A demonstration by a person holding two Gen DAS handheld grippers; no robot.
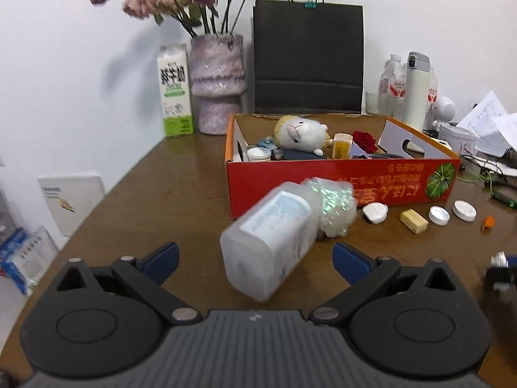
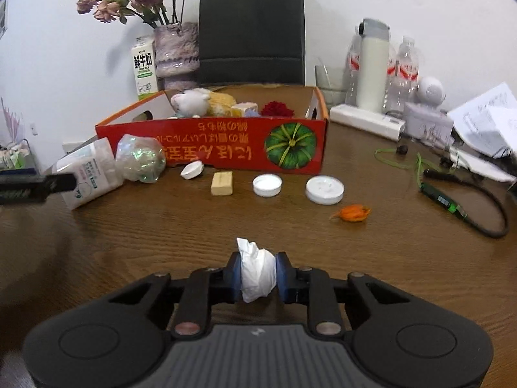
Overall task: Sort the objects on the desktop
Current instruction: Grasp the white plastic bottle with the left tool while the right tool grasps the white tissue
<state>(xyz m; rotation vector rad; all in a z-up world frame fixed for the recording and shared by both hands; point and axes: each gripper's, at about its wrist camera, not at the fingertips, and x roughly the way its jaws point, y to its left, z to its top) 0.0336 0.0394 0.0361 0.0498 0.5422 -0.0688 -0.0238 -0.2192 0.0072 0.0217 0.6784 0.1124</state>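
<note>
The right gripper (image 2: 258, 273) pinches a crumpled white tissue (image 2: 257, 273) between its 2 blue pads, low over the brown table (image 2: 355, 258); the wad stands roughly upright, its peak pointing away from the camera toward the red box (image 2: 210, 148). The left gripper (image 1: 255, 260) is spread wide, and a white plastic bottle (image 1: 271, 242) lies on its side between the blue fingers, clear of both pads. The bottle's long axis runs diagonally, base toward the camera, top toward the box, where it touches a shiny crinkled plastic wad (image 1: 336, 205) just beside the box's front wall.

In the right wrist view, a row of small things lies along the box's front: a white cap (image 2: 192, 170), a yellow block (image 2: 222, 183), and 2 white lids (image 2: 267, 185), with an orange scrap (image 2: 352, 212) nearer. Bare tabletop spreads between that row and the tissue. The box already holds a plush toy (image 1: 302, 132), a red rose (image 1: 365, 140) and other small items. To the right, cables (image 2: 468, 200) and papers (image 2: 484, 123) crowd the table's side; behind stand a black bag (image 2: 252, 32), vase (image 2: 176, 51) and milk carton (image 2: 145, 68)
</note>
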